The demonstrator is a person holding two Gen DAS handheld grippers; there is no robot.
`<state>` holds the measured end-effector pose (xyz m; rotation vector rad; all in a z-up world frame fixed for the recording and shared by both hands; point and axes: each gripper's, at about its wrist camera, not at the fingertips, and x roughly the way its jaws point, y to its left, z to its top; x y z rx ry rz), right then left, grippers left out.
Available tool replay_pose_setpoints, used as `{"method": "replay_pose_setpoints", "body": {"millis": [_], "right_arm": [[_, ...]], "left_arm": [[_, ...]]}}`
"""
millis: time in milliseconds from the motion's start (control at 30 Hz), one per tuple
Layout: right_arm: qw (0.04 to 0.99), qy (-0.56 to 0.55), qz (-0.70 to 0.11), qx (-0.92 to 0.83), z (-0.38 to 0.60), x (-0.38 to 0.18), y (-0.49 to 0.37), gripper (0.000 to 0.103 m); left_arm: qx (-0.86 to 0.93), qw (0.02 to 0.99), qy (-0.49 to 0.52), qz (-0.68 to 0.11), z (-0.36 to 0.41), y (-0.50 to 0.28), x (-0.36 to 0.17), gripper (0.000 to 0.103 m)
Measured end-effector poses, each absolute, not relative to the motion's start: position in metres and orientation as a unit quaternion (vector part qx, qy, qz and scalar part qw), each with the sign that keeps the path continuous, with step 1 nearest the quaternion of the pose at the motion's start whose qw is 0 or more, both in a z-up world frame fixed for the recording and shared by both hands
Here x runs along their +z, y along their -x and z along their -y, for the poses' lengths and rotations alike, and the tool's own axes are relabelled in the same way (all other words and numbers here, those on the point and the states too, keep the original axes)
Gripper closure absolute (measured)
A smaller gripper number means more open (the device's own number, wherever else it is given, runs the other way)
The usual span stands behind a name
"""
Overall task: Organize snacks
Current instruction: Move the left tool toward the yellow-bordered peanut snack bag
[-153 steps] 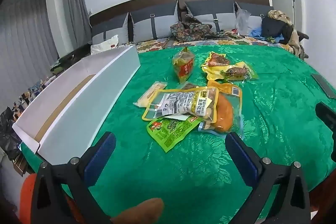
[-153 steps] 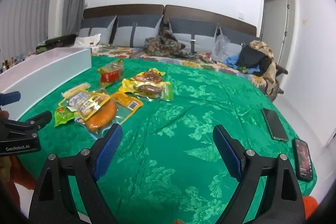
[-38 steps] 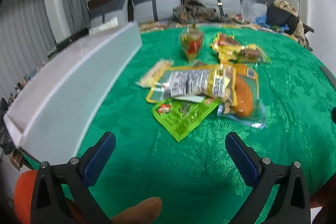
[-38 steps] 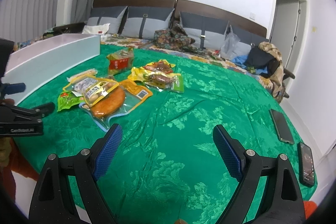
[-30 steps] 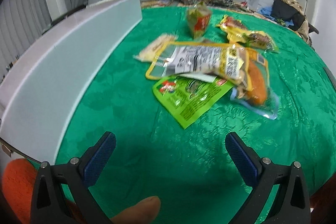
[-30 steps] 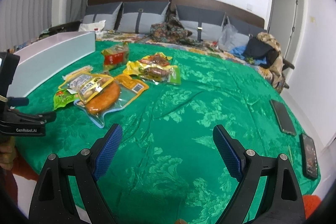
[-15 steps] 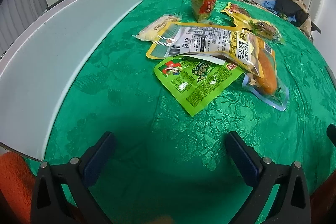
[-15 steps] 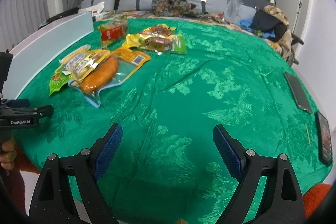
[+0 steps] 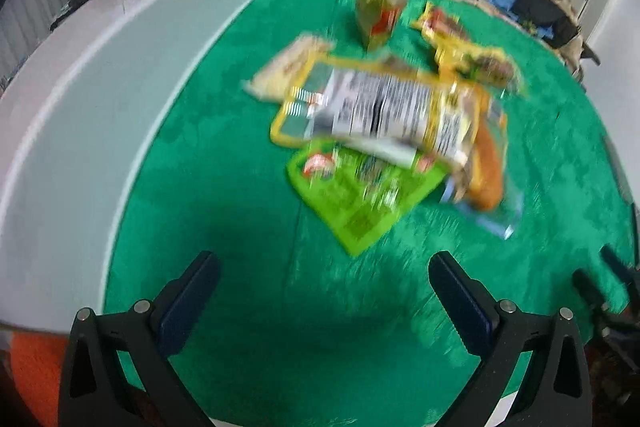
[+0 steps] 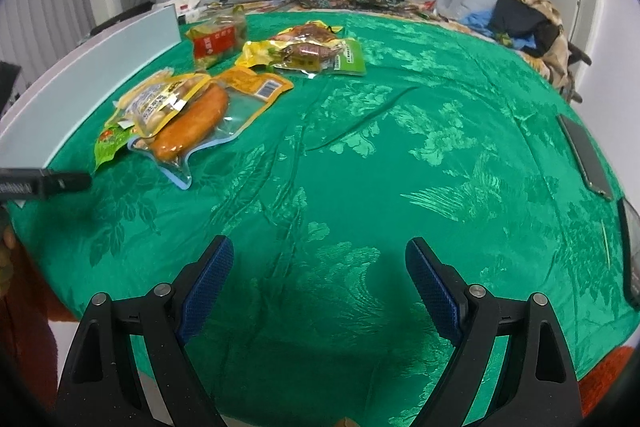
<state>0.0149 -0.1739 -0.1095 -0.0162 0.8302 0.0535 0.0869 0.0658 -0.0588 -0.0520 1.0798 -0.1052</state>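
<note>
Left wrist view, blurred: the left tool point(image 9: 322, 287) hangs wide open and empty above the green cloth point(image 9: 224, 187) of the table. Just ahead of it lies a green packet point(image 9: 360, 199), one corner pointing back toward the tool. Across its far edge lies a yellow-rimmed packet point(image 9: 384, 111), long axis left to right. To the right, a sausage pack point(image 9: 486, 171) runs roughly front to back, partly under the yellow one. A pale packet point(image 9: 288, 69) slants away at the left; a red-labelled pouch point(image 9: 378, 13) stands behind. A long white box point(image 9: 100, 99) lines the left side.

Right wrist view: the right tool point(image 10: 318, 267) is also wide open, holding nothing, over bare cloth point(image 10: 400, 155). The snacks sit well apart, far left; the sausage pack point(image 10: 192, 123) lies diagonally, near end lower left. Further back lies a yellow pack point(image 10: 304, 51). Two phones point(image 10: 586, 151) lie at the right edge.
</note>
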Motion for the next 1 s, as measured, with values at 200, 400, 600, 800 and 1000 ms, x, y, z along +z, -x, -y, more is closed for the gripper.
{"method": "replay_pose_setpoints", "body": {"millis": [200,400,600,800,1000], "right_arm": [[0.912,-0.004,-0.410,0.024,0.178,-0.111,-0.017,0.013],[0.913,-0.008,-0.408,0.026,0.181,-0.108,-0.017,0.013],[0.912,-0.013,-0.408,0.027,0.183,-0.107,-0.017,0.013],[0.913,-0.019,-0.407,0.029,0.186,-0.106,-0.016,0.013],[0.912,-0.033,-0.408,0.030,0.191,-0.106,-0.019,0.013]], "left_arm": [[-0.063,0.850,0.062,-0.519,-0.056,-0.124,-0.037,0.000],[-0.036,0.847,0.105,-0.520,-0.036,-0.169,-0.031,0.000],[-0.002,0.856,0.045,-0.515,-0.009,-0.187,-0.044,0.000],[0.018,0.857,0.039,-0.514,-0.032,-0.184,-0.062,0.000],[0.028,0.854,0.030,-0.518,-0.062,-0.181,-0.064,0.000]]}}
